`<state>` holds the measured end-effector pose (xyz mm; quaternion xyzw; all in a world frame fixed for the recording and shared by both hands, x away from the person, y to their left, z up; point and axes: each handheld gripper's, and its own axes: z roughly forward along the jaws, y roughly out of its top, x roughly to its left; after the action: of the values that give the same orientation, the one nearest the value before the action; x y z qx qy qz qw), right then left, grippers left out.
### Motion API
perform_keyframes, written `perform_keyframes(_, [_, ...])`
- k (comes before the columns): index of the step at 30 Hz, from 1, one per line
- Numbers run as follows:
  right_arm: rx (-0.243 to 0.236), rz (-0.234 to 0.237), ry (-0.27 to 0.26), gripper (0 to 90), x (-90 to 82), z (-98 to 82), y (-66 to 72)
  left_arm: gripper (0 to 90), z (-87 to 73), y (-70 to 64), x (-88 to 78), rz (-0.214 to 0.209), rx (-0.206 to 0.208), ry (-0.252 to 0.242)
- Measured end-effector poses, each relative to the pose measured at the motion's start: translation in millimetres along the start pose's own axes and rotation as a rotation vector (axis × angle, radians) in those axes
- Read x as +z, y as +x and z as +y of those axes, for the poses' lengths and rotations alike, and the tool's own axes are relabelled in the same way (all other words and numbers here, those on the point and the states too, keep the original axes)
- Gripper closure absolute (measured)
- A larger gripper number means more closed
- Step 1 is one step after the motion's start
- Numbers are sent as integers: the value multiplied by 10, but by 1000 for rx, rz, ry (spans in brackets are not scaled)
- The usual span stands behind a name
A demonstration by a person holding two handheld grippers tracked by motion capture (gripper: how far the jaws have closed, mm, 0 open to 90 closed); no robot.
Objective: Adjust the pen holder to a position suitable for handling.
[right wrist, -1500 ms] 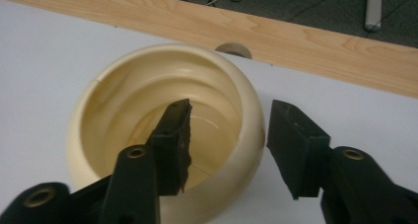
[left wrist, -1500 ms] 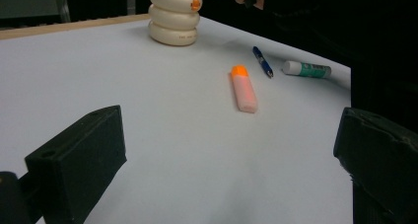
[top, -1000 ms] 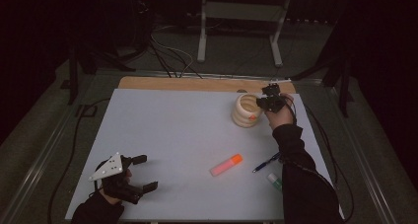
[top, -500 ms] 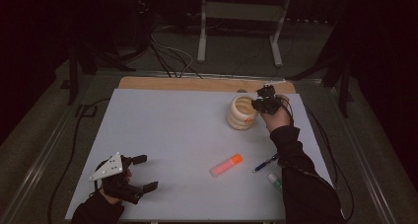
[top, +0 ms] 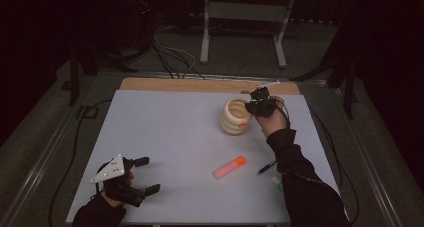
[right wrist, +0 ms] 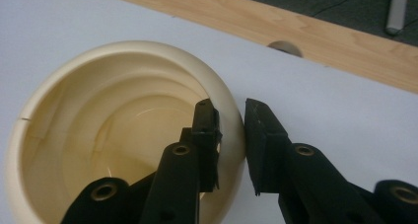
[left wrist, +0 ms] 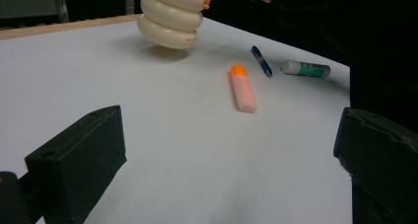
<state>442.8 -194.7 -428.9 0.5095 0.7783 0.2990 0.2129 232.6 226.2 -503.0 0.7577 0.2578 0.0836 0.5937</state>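
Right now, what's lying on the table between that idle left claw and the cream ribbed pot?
Bare white table, mostly. In the left gripper view, the orange highlighter lies just right of the line from the left claw to the pot.

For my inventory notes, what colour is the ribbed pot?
Cream ribbed pot, clearest in the right gripper view.

Looks like a lab or recording studio, dark all round. White table (top: 165,137) with a wooden edge (top: 200,85), lit alone against black surroundings. Cables (top: 170,57) strewn over a grey carpeted floor (top: 240,57) behind it. Metal stand (top: 245,17) at the back, dark tripod legs (top: 82,67) at the left and more (top: 345,77) at the right. No home furniture, no shop shelving.
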Motion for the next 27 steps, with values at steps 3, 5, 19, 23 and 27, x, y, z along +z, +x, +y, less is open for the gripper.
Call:
perform_keyframes(3, [-20,4,5,760,3,6,97,0,0,2,0,0,-2,-2])
perform_keyframes(5, [-26,10,7,761,4,10,156,0,0,2,-1,0,-2,-2])
perform_keyframes(19, [-41,45,17,760,18,13,447,0,1,1,-3,-1,1,-1])
perform_keyframes(23, [-42,54,28,760,52,-18,516,0,1,-1,-3,-2,2,-1])
perform_keyframes(27, [-49,54,40,759,81,-45,579,0,0,1,-2,-3,2,-1])
